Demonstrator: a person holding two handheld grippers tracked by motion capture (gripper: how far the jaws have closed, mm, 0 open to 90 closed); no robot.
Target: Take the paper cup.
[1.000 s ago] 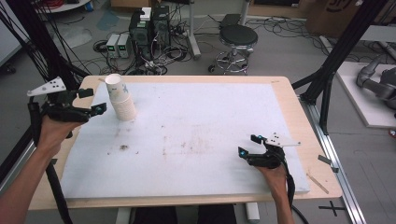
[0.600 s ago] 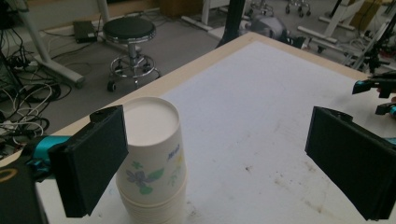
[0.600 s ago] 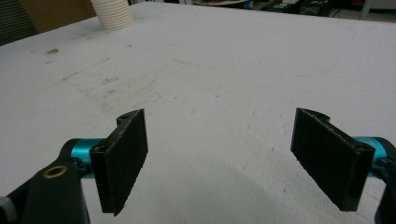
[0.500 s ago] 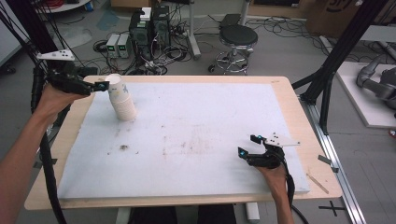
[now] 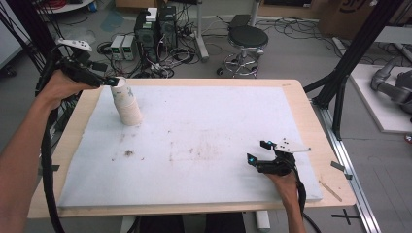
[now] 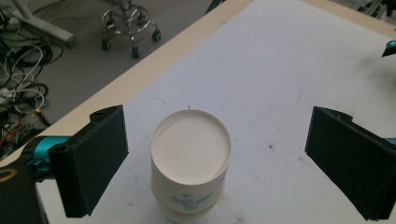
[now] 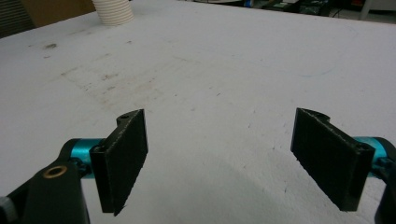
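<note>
Paper cups point(image 6: 190, 163), stacked upside down mid-frame, are looking light and crushable, so the wide-open, empty left hand-held gripper point(image 6: 215, 163) is needing a gentle sidewall squeeze.

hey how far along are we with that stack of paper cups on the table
Done: nothing visibly; the upside-down paper cup stack stands whole on the white mat. In hand: the left gripper, jaws open, brackets the top cup without touching. Left: closing on it and lifting. The right gripper rests open, empty.

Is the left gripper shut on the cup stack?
No, the left gripper stands open, clear of the cup stack on both sides.
</note>
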